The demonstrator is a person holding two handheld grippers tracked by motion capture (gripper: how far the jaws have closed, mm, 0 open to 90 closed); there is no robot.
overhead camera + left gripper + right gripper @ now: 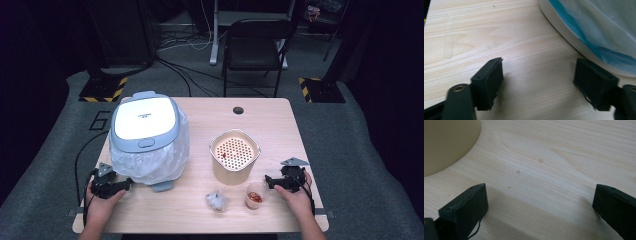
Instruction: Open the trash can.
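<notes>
High view: right tongs (269, 182) rest on the worktop (200, 215), spread wide and empty; the small cup (254, 195) with red contents stands just beside them, toward the person's left and slightly nearer the front edge, so the right hand is the closer one. Crumpled wrapper (216, 200) lies further left; beige strainer pot (234, 156) behind. Left tongs (122, 186) sit by the lined bin (147, 137), also gaping, empty. Left gripper view: bare wood between the jaws, bin wall at right. Right gripper view: bare wood, pot wall at upper left.
</notes>
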